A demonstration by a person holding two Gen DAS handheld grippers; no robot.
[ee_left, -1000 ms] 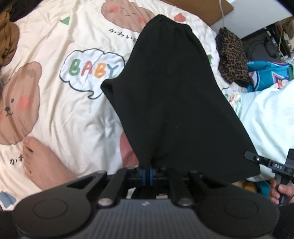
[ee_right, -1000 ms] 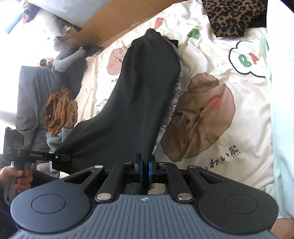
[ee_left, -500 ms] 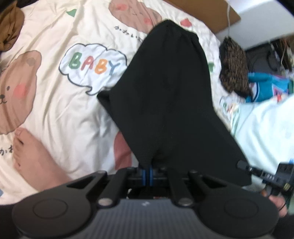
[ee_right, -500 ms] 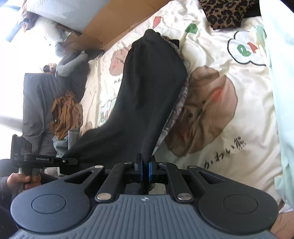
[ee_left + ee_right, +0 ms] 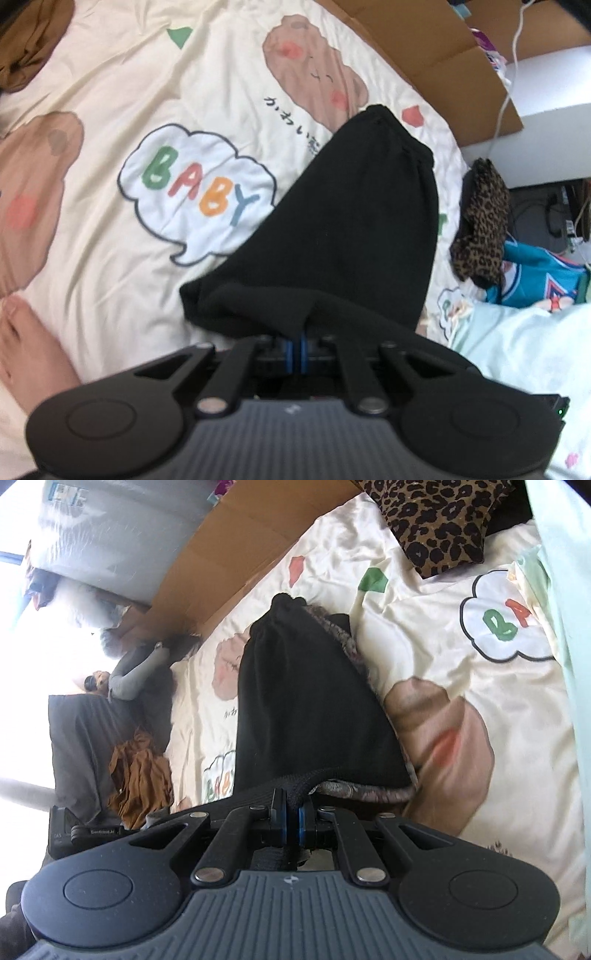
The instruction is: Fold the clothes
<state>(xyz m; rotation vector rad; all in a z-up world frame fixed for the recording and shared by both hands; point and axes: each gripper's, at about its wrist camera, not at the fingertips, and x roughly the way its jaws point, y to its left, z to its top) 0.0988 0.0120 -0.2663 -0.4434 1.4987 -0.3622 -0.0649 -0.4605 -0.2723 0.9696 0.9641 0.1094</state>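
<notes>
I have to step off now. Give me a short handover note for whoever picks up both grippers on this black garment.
Left gripper: shut on the near edge of the black garment.
Right gripper: shut on the same black garment, at its near hem.
Far end of the garment rests on the printed bedspread; the near end is lifted.
Done: both corners gripped.
Left: probably carry the near end over to the far end, lay flat, release.

Left claw (image 5: 298, 345) clamped closed; right claw (image 5: 291, 818) clamped closed.

Soft daylight, blown-out glare upper left of right view, slight blur, fisheye-warped edges
</notes>
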